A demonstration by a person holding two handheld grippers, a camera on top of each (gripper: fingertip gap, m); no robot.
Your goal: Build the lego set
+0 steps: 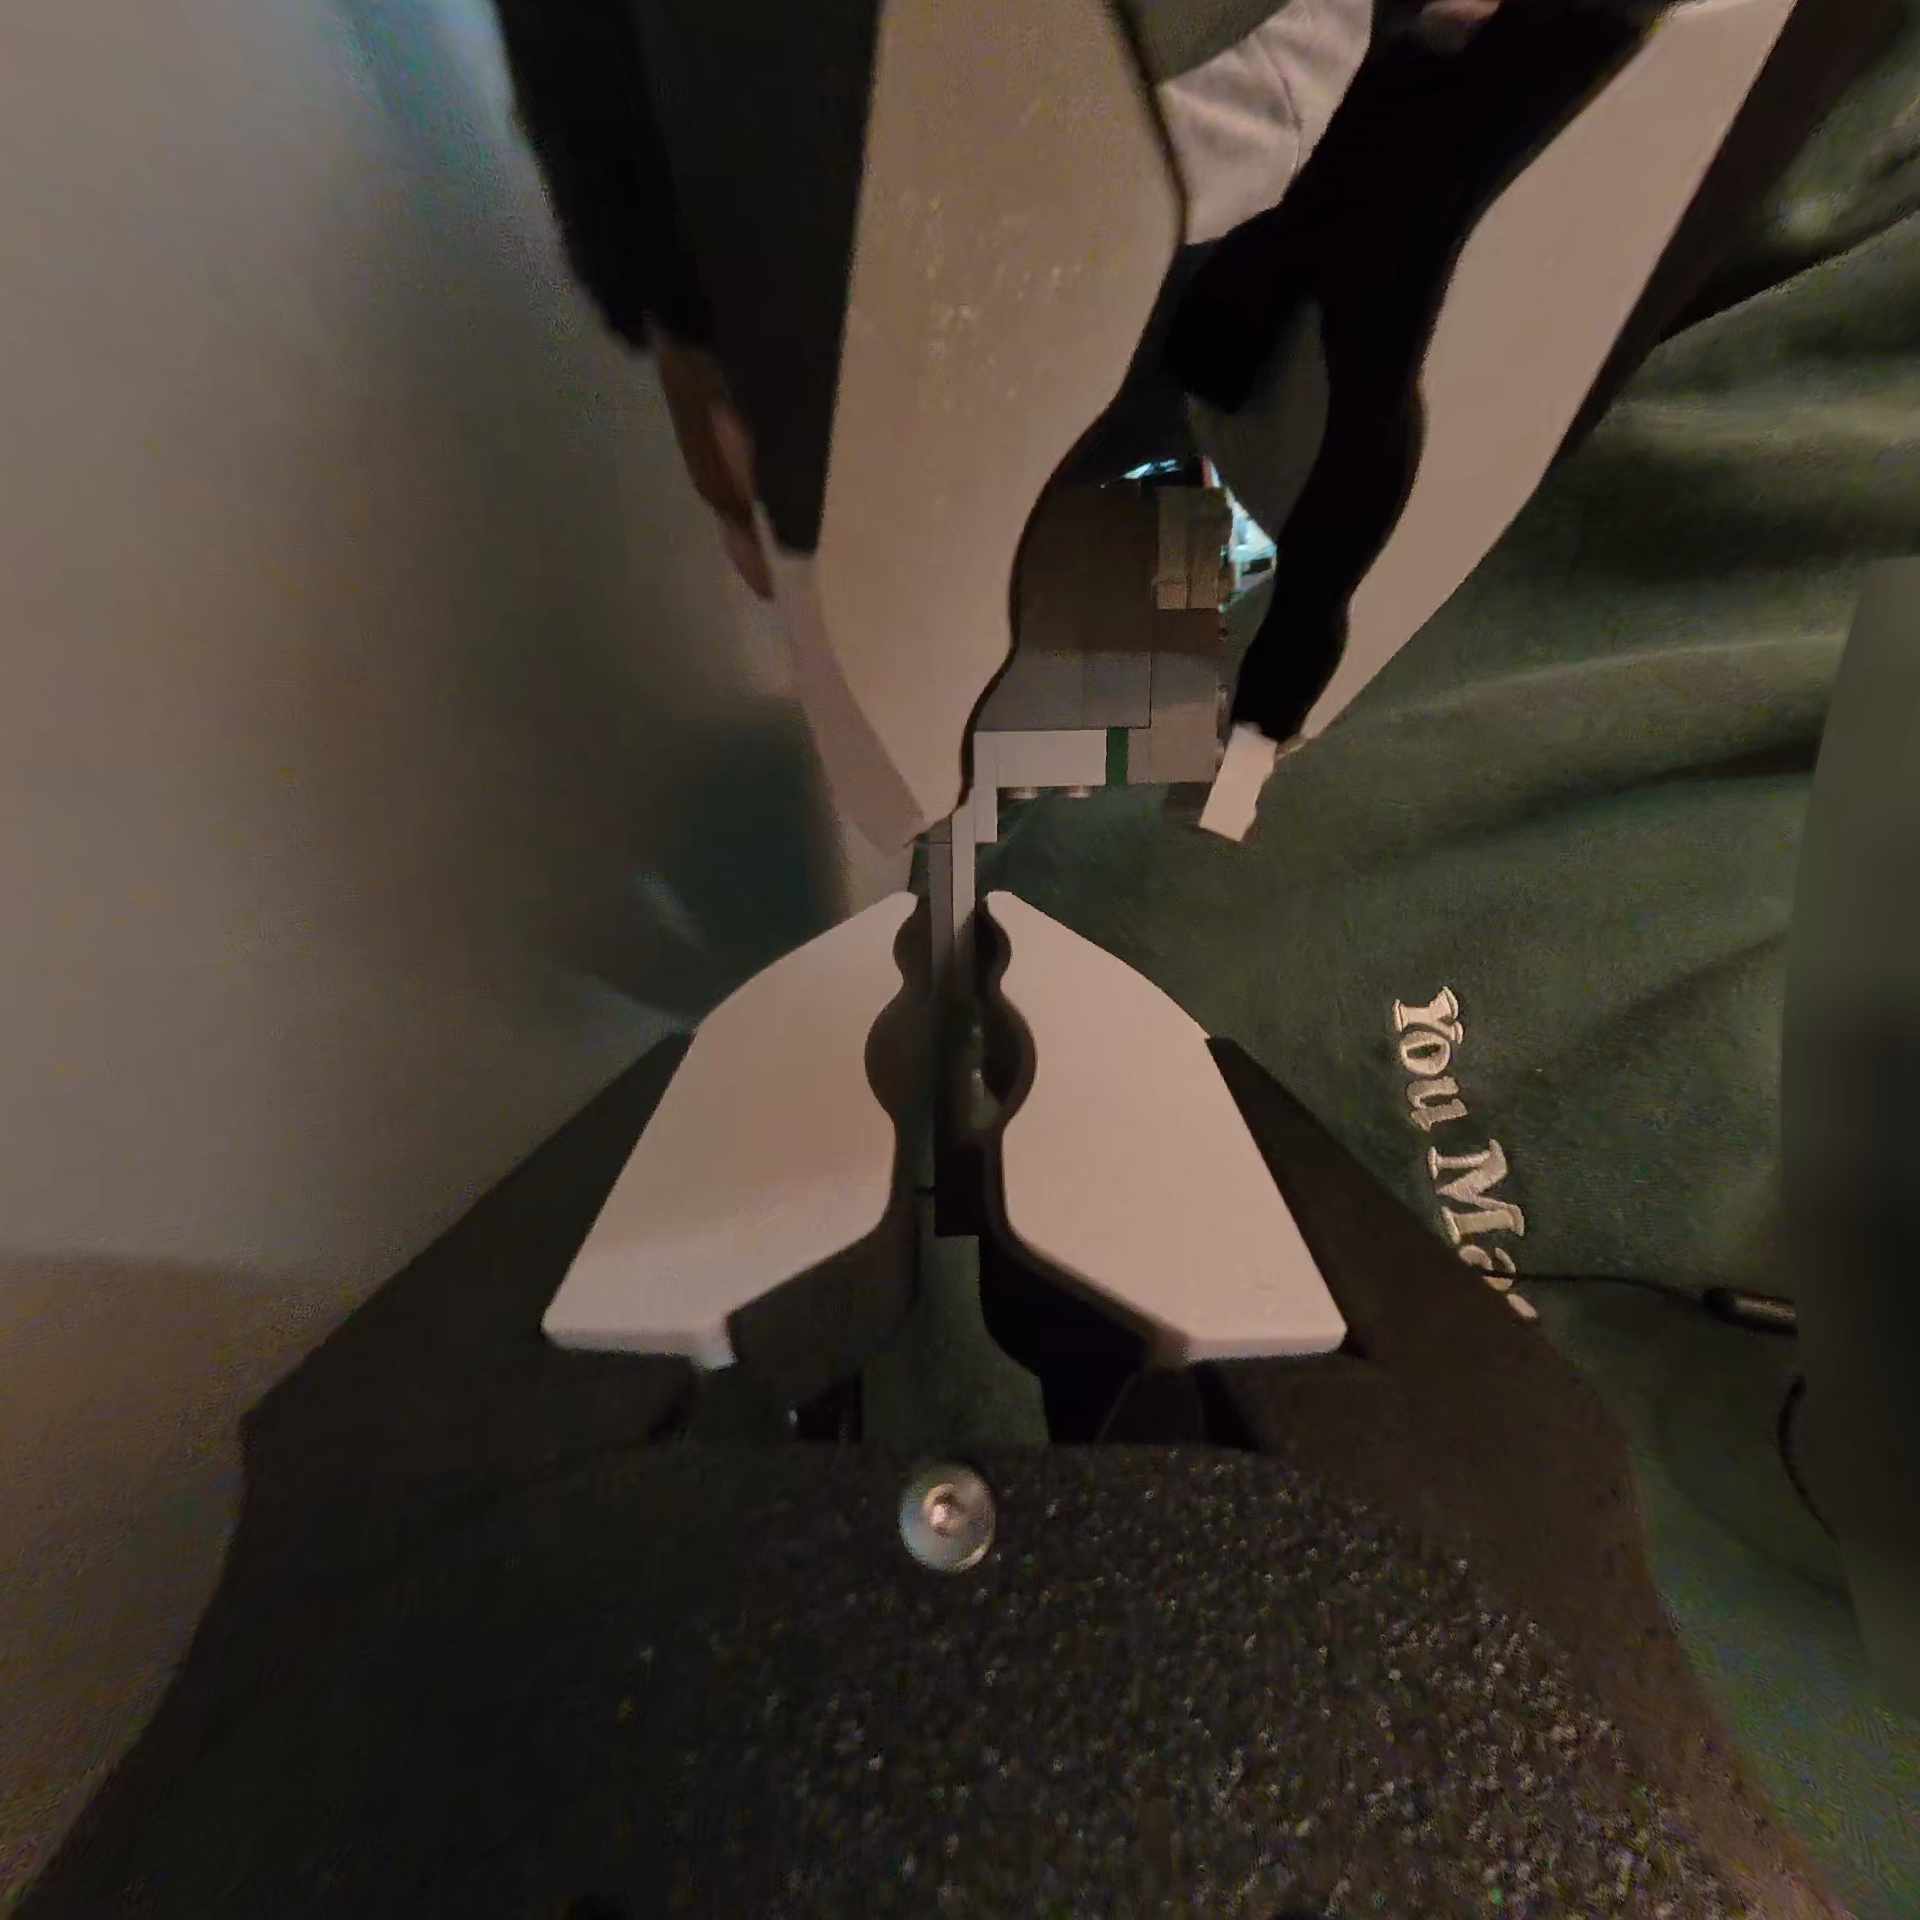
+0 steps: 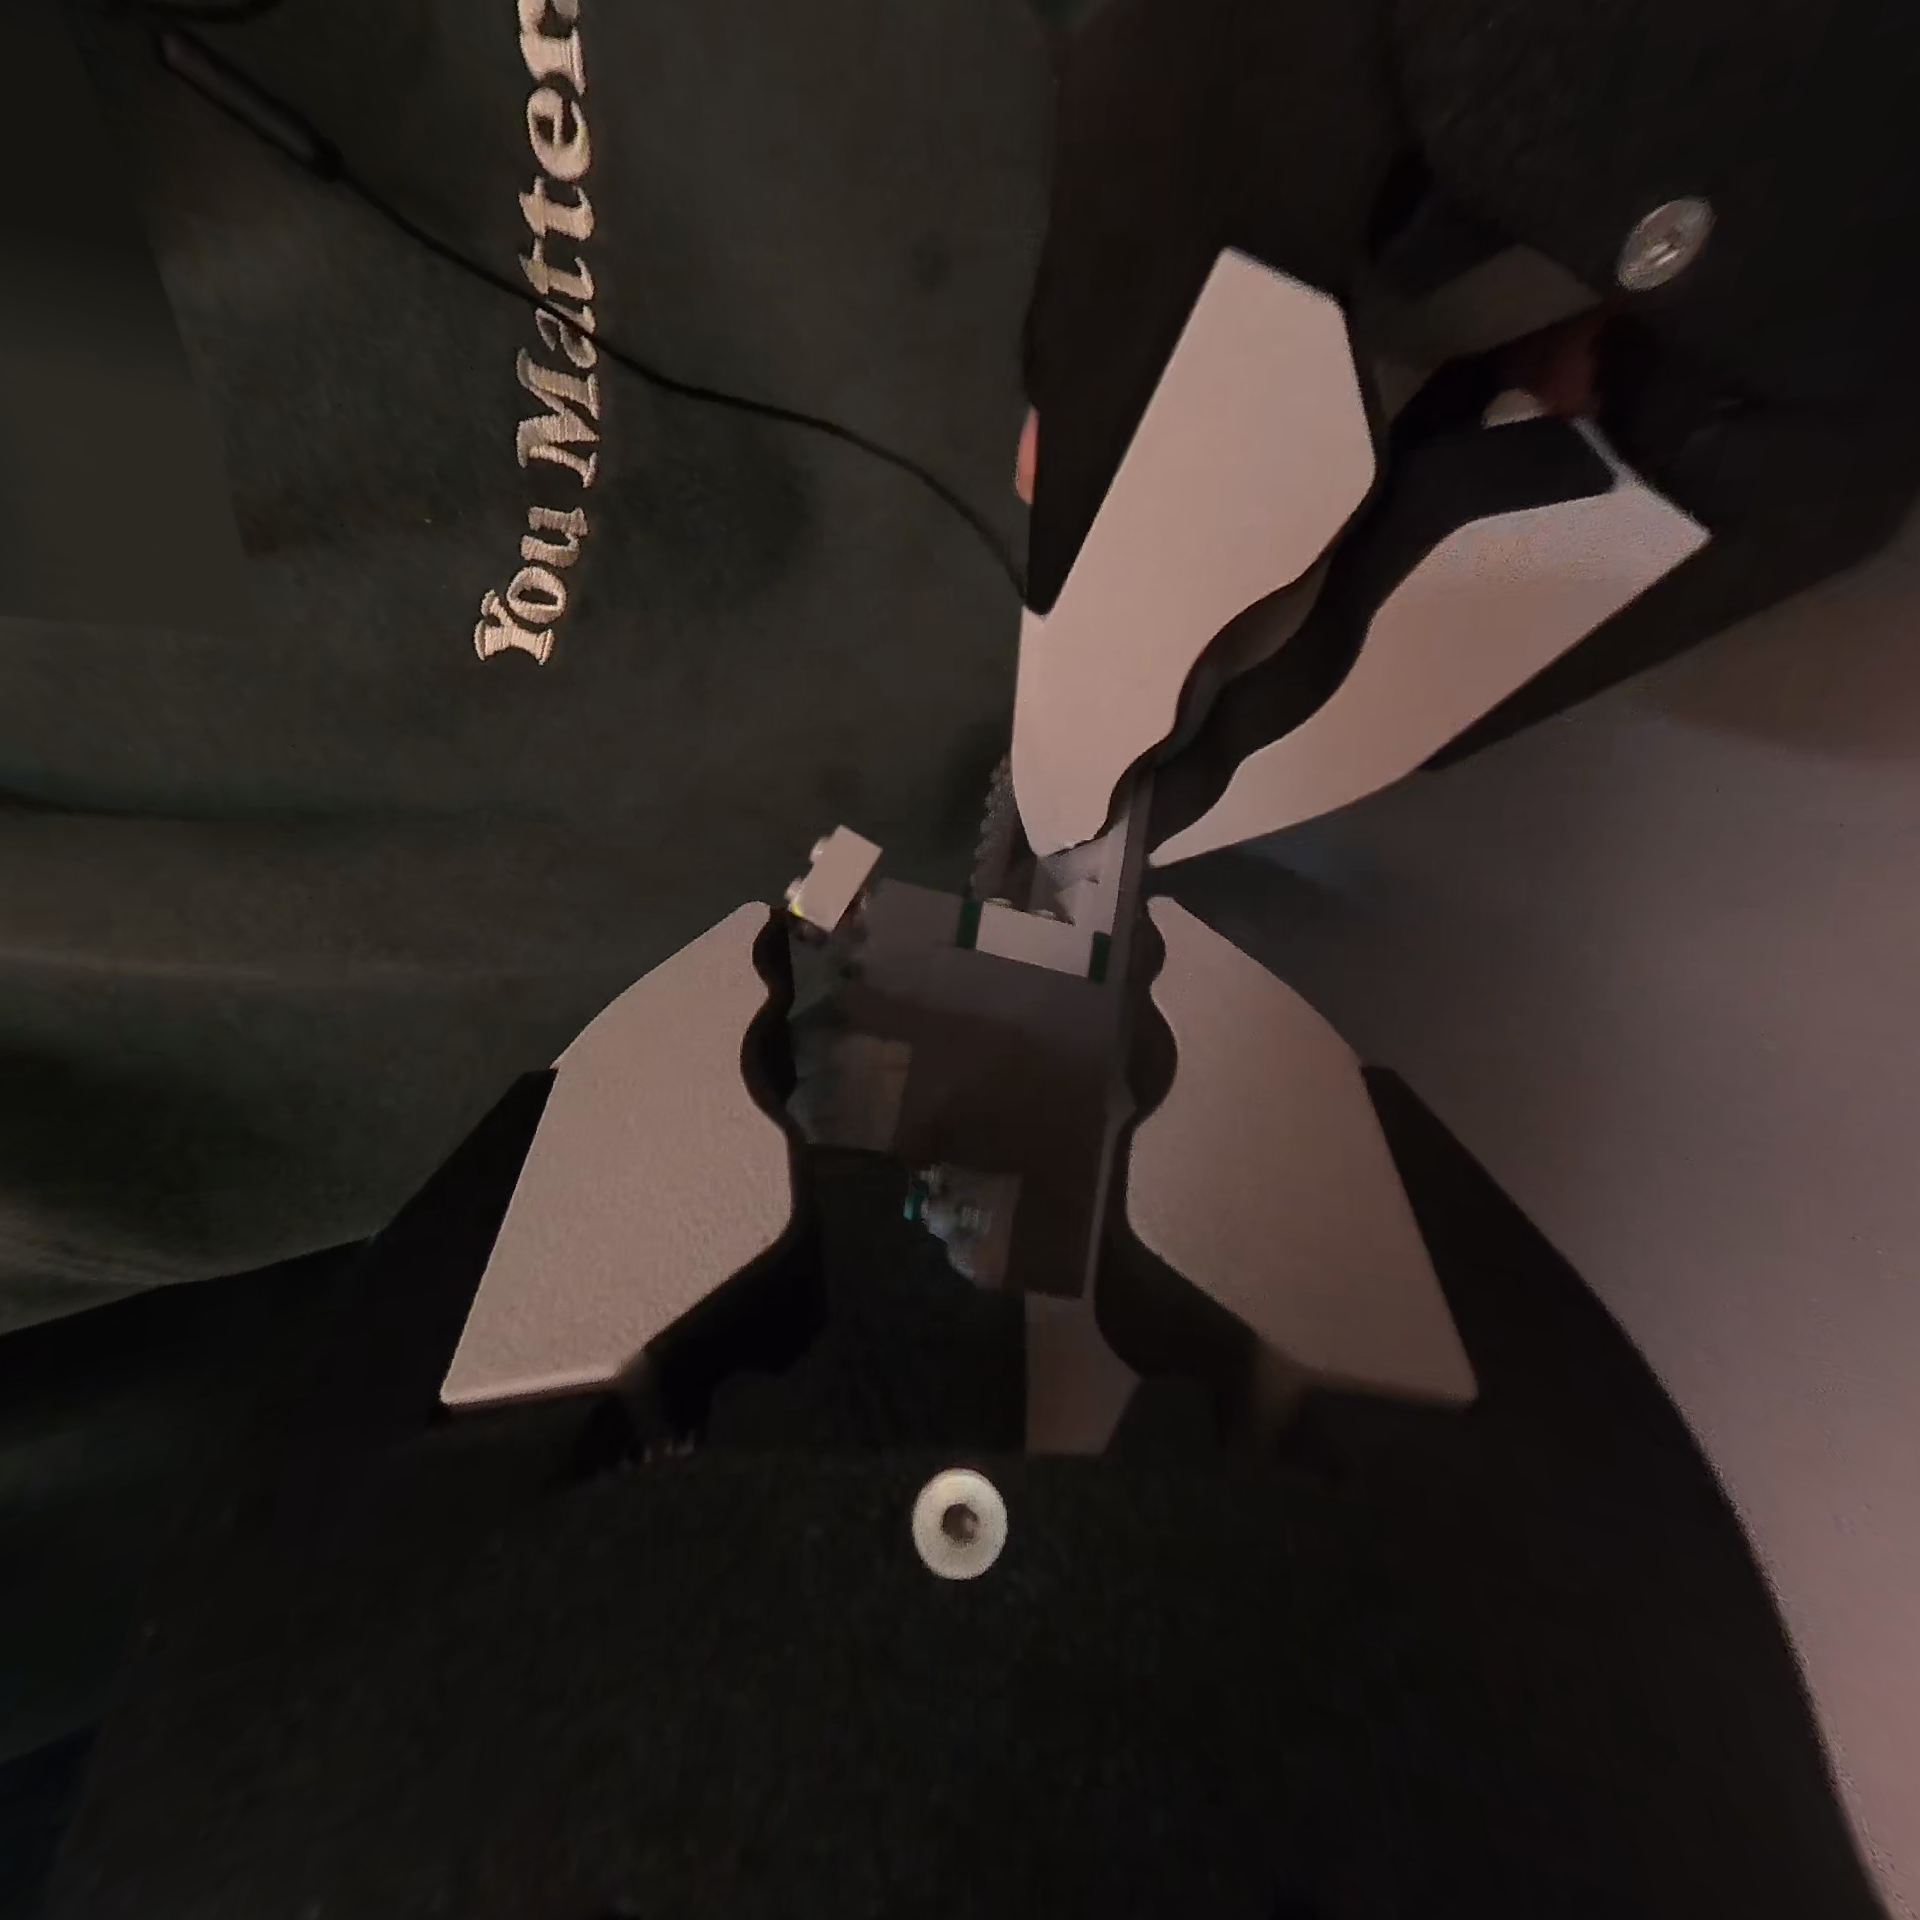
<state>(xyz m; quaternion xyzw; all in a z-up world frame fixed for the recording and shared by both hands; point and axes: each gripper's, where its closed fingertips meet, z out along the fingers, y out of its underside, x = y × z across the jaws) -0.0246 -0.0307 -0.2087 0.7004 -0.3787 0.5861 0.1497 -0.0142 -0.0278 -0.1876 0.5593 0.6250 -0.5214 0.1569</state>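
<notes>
Both tools are up off any work surface, close in front of a dark green fleece garment with stitched lettering (image 1: 1558, 935) worn by the person holding them. My left gripper (image 1: 951, 914) has its white fingers (image 1: 769, 1122) pinched nearly together on a thin grey flat plate (image 1: 956, 935) that runs edge-on straight down the gap between them. That plate is the near end of the grey-and-white brick assembly (image 1: 1122, 644), a blocky stack with a sliver of green in it, which extends forward and slightly right from my left fingertips. My right gripper (image 2: 961, 914) comes at the same assembly (image 2: 977, 1039) from the opposite end; its fingers (image 2: 644, 1122) stand wider, closed around the thick dark grey block, which sits deep between them. So the model's long axis runs gripper to gripper, each tool facing the other nearly tip to tip, with the left gripper (image 2: 1101, 831) visible beyond the block in the right view. A small light grey brick (image 2: 836, 878) juts from the side of the block facing the garment; whether it is fully seated I cannot tell. I judge this a press-together step: any push must go along that shared axis, or the thin plate levers off sideways.
</notes>
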